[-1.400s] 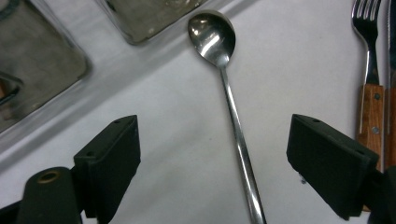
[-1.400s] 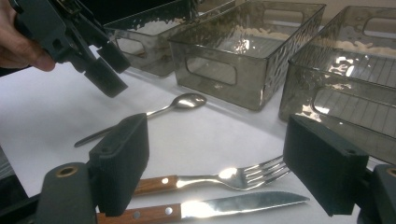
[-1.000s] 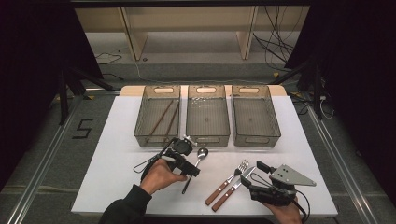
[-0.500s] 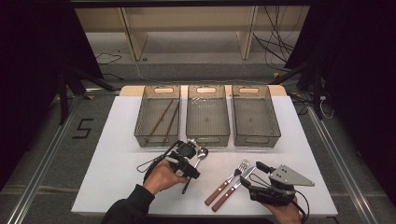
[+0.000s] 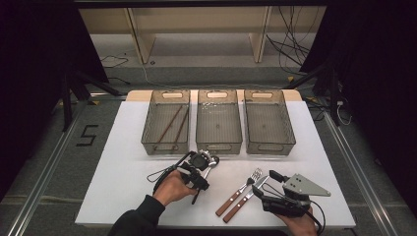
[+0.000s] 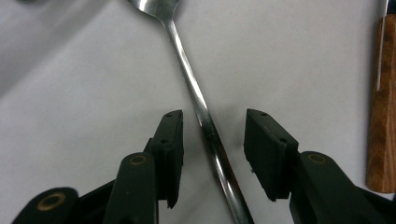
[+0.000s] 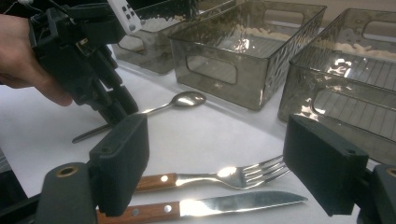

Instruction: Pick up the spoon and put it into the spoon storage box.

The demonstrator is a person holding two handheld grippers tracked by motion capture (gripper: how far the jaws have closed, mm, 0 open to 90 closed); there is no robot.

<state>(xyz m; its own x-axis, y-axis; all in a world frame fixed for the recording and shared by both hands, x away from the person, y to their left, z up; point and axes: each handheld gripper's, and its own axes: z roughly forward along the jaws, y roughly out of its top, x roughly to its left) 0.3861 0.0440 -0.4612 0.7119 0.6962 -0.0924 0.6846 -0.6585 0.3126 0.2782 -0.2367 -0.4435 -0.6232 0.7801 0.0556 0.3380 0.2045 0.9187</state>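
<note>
One shiny steel spoon (image 6: 205,123) lies flat on the white table top (image 5: 123,167), just in front of the middle bin, under the left gripper (image 6: 212,140). That gripper's two black jaws have just been closing and now straddle the handle with a gap on each side, not pressing it. The spoon's long axis runs slantwise in the high view, bowl (image 5: 214,159) toward the bins and handle end toward the person. To its right lie one wooden-handled fork (image 5: 241,191) and one wooden-handled knife (image 5: 246,198), side by side and parallel, tips angled toward the bins. The right gripper (image 7: 217,158) rests near them with its jaws spread wide and nothing between them. Three clear smoky plastic bins (image 5: 218,120) stand in a row at the far side of the table; the left bin (image 5: 165,122) holds two brown chopsticks (image 5: 173,124). The table stands on a grey floor (image 5: 49,147) marked with a "5" (image 5: 87,135), with pale wooden shelving (image 5: 196,29) and cables beyond, dark curtains on both sides.
</note>
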